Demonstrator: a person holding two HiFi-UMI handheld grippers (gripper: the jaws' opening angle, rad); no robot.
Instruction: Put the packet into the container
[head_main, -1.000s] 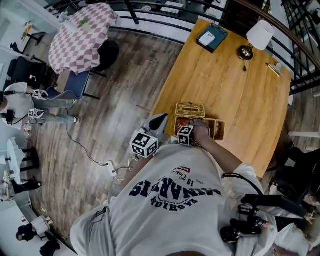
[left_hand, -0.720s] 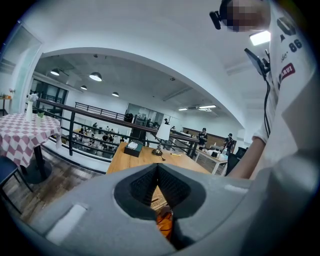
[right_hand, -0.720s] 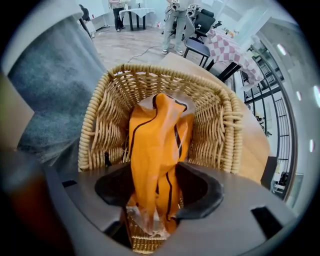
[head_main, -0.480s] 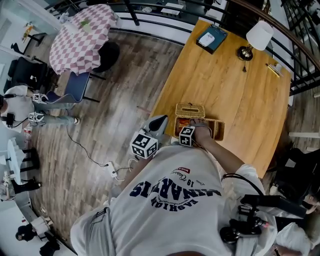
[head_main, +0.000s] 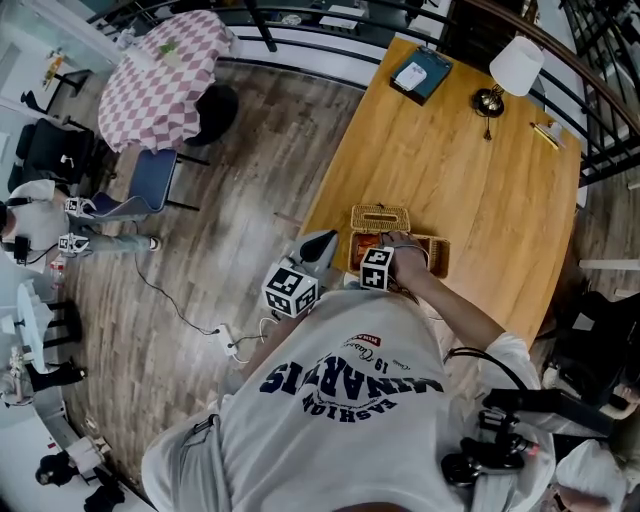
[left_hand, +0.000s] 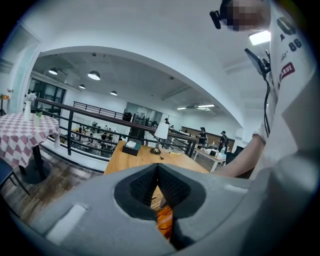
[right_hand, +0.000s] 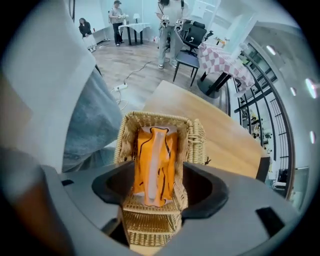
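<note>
An orange packet (right_hand: 154, 162) lies lengthwise inside an oblong wicker basket (right_hand: 192, 137) on the wooden table (head_main: 455, 165). My right gripper (right_hand: 159, 187) hangs straight above it, pointing down. Its jaws have just been opening and now stand on either side of the packet without pressing on it. In the head view the right gripper's marker cube (head_main: 376, 268) covers the basket's (head_main: 436, 256) near-left part. My left gripper (head_main: 320, 244) hovers at the table's left edge beside the basket, and its pads (left_hand: 170, 186) meet at the tips with nothing held.
A wicker lid (head_main: 380, 218) lies just beyond the basket. At the table's far end are a white lamp (head_main: 516, 68), a dark box (head_main: 421, 75) and a pencil (head_main: 545, 136). A checkered round table (head_main: 165, 70), chairs and a floor cable (head_main: 190, 315) lie to the left.
My right gripper has lifted a little off the basket, with the packet left lying inside. The left gripper has stayed where it was.
</note>
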